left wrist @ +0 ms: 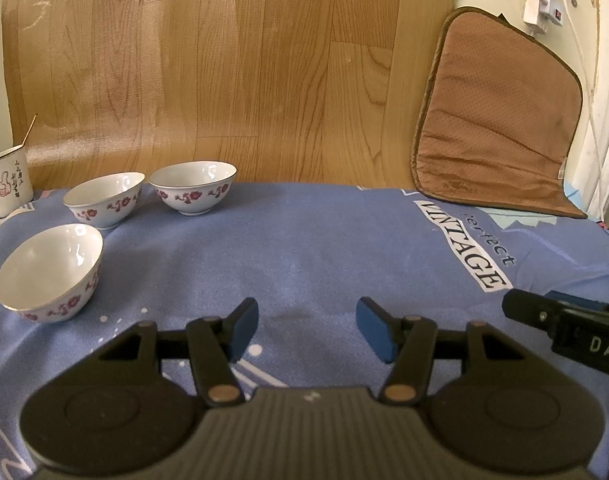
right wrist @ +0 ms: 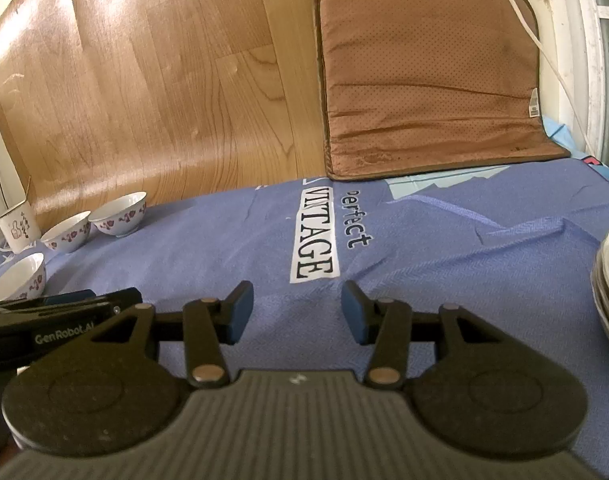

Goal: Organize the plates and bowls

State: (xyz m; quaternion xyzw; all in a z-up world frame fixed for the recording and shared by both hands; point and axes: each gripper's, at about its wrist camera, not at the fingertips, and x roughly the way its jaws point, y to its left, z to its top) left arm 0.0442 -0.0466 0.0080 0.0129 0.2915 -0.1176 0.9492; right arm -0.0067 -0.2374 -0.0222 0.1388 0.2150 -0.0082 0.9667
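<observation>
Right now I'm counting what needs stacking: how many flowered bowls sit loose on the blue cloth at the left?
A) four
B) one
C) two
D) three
D: three separate flowered bowls show in the left wrist view, the near bowl, the middle bowl and the far bowl, none nested, beside the mug.

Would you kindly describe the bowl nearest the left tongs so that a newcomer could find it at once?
Start at the blue cloth and go to its left end, where a white mug stands by three flowered bowls. Two bowls sit side by side near the far edge; the nearest bowl sits apart, in front of them. It alone tilts, showing its plain white inside.
</observation>
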